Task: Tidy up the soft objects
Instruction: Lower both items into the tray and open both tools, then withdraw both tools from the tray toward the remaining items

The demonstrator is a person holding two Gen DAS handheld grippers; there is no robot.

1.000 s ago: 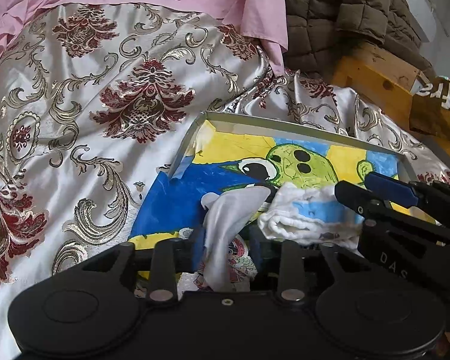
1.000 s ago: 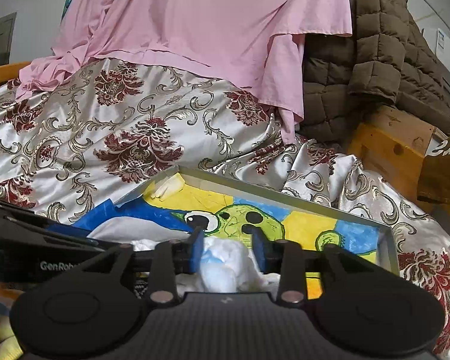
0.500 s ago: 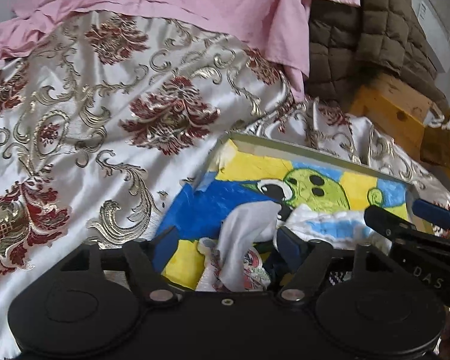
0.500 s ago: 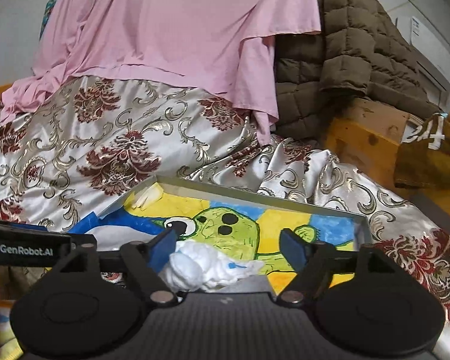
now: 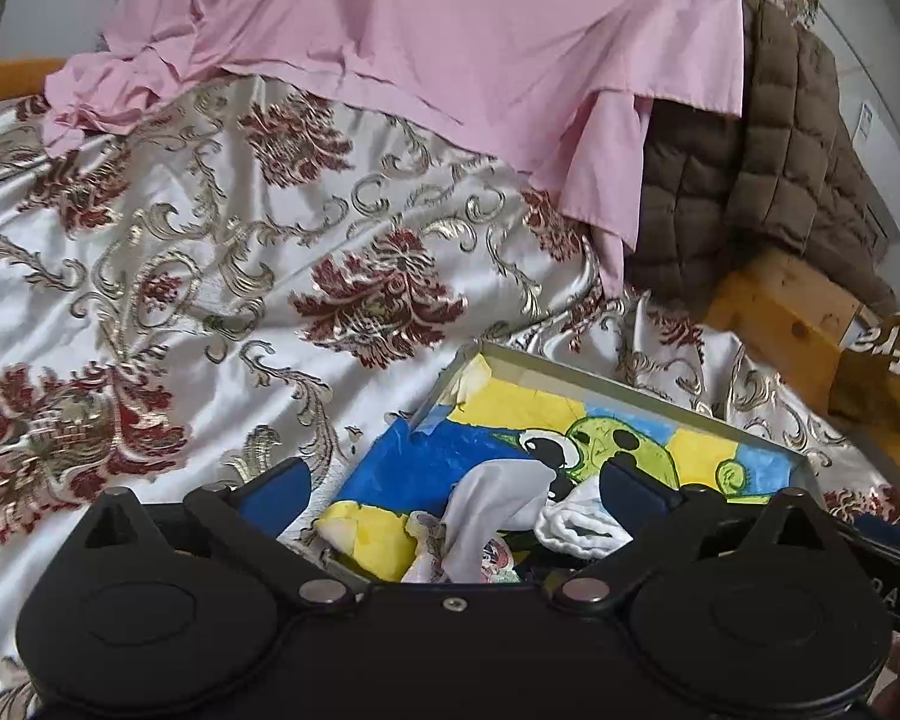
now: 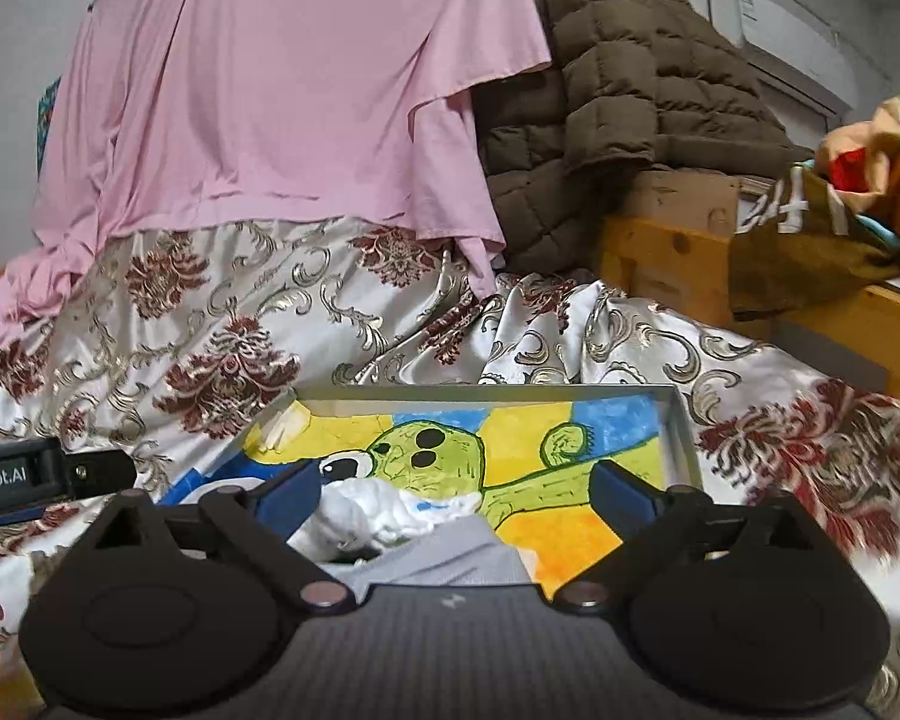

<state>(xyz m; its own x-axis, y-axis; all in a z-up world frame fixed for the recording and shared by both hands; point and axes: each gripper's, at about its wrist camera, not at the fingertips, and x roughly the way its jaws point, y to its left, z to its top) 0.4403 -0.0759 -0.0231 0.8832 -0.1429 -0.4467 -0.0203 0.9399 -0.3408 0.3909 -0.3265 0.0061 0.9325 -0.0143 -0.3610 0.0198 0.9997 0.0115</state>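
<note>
Bedspread (image 5: 210,252) sprawling under tray (image 6: 681,438). Socks (image 5: 576,525) lying in tray, soft, light, floppy; best pinching at thick rolled fold. Left gripper (image 5: 453,489), right gripper (image 6: 453,495): jaws just opening wide, gripping nothing, socks lying loose between.

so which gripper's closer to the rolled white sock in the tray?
Right. The right gripper has the white sock lying between its open fingers; the left gripper straddles the grey cloth, sock beside its right finger.
</note>
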